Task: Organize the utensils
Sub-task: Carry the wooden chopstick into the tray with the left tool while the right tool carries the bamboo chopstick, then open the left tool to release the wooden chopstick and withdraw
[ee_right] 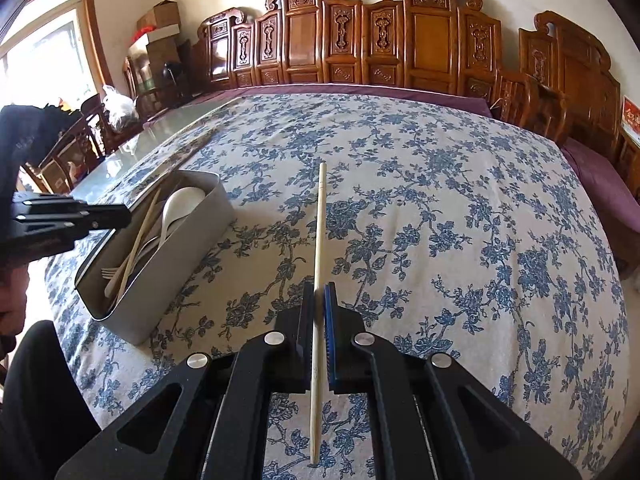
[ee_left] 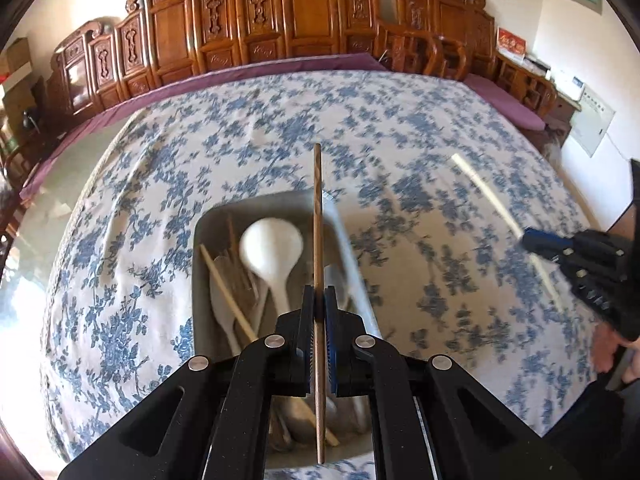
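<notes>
My left gripper (ee_left: 319,294) is shut on a dark brown chopstick (ee_left: 318,216) and holds it lengthwise above the grey utensil box (ee_left: 200,280). In the box lie a white ladle (ee_left: 272,246), a pale chopstick (ee_left: 226,292) and other pale utensils. My right gripper (ee_right: 319,290) is shut on a pale chopstick (ee_right: 320,220) above the flowered cloth, to the right of the grey box (ee_right: 192,256). The right gripper (ee_left: 528,240) also shows at the right edge of the left wrist view, its pale chopstick (ee_left: 480,184) blurred. The left gripper (ee_right: 120,216) shows over the box in the right wrist view.
A blue-flowered tablecloth (ee_right: 440,220) covers the table. Carved wooden chairs (ee_right: 400,40) line the far side, and a purple cushion (ee_right: 600,184) lies on a bench at the right. Cardboard boxes (ee_right: 160,28) are stacked in the far left corner. A person's hand (ee_left: 608,348) shows at the right.
</notes>
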`<act>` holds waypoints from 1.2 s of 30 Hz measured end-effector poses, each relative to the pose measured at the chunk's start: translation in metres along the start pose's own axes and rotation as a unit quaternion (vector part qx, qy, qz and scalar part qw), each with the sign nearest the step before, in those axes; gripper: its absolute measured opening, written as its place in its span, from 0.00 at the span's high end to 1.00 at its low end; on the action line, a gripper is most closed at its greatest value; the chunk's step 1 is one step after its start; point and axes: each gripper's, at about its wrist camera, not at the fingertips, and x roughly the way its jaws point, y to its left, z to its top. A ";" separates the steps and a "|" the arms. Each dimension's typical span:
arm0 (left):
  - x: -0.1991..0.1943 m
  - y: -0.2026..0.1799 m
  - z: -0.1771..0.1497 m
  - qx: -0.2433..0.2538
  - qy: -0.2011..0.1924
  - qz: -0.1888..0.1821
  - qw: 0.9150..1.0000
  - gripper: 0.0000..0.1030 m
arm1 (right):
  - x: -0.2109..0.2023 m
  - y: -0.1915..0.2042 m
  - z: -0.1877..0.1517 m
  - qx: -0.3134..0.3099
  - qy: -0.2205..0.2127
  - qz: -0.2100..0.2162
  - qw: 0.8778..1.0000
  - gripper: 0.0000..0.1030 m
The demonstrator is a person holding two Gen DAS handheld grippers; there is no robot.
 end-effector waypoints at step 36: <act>0.000 0.026 -0.021 -0.002 0.011 0.004 1.000 0.84 | 0.011 0.042 0.019 -0.017 -0.005 0.024 1.000 0.94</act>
